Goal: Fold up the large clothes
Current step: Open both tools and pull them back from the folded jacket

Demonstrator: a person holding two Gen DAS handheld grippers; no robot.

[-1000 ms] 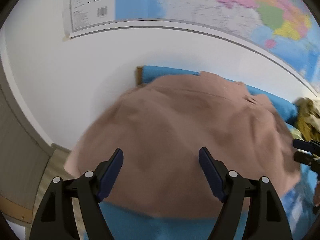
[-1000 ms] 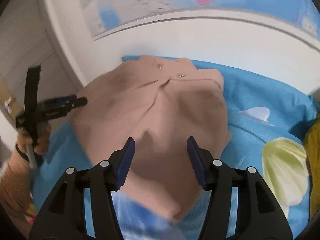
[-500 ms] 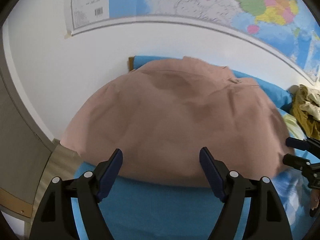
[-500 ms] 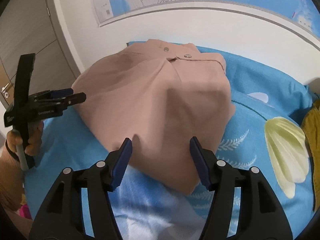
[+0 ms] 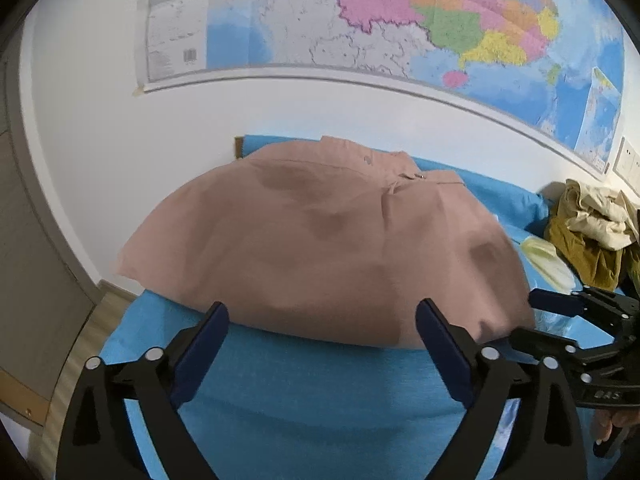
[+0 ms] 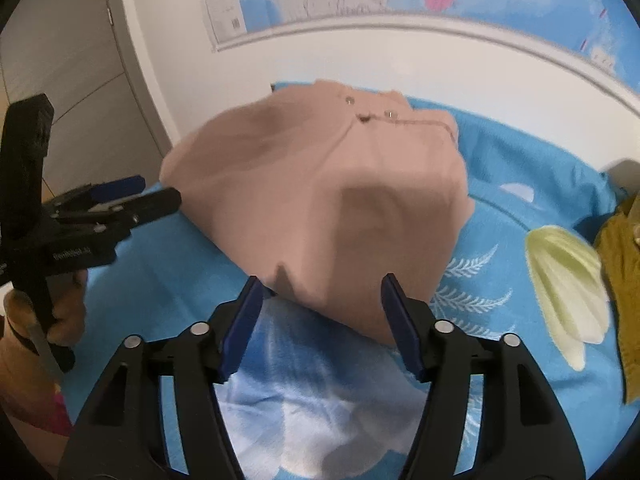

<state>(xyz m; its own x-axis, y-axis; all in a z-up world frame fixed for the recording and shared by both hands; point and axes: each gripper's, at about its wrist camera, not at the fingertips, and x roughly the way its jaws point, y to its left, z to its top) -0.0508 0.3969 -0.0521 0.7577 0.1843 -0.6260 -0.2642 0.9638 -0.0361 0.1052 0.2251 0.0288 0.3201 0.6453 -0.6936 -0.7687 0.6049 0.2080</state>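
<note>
A dusty-pink garment (image 5: pixel 328 248) lies folded in a rounded heap on the blue bed sheet (image 5: pixel 304 392), its snap-button end toward the wall. My left gripper (image 5: pixel 322 318) is open and its jaws are still opening; the garment's near edge lies just beyond the fingertips, untouched. In the right wrist view the garment (image 6: pixel 320 200) reaches down between the tips of my right gripper (image 6: pixel 322 284), whose jaws are opening with the pads off the cloth. The left gripper (image 6: pixel 156 192) shows at the garment's left edge, and the right gripper (image 5: pixel 560 320) shows at the garment's right edge.
A heap of mustard and cream clothes (image 5: pixel 588 232) sits on the bed at the right. The sheet carries a pale flower print (image 6: pixel 560 272). A large map (image 5: pixel 400 20) hangs on the white wall behind. Wooden floor (image 5: pixel 80 344) and a grey door lie left of the bed.
Both grippers have drawn back toward the near side, the left one farther. The garment now lies beyond their fingertips. Both pairs of jaws stand wider.
</note>
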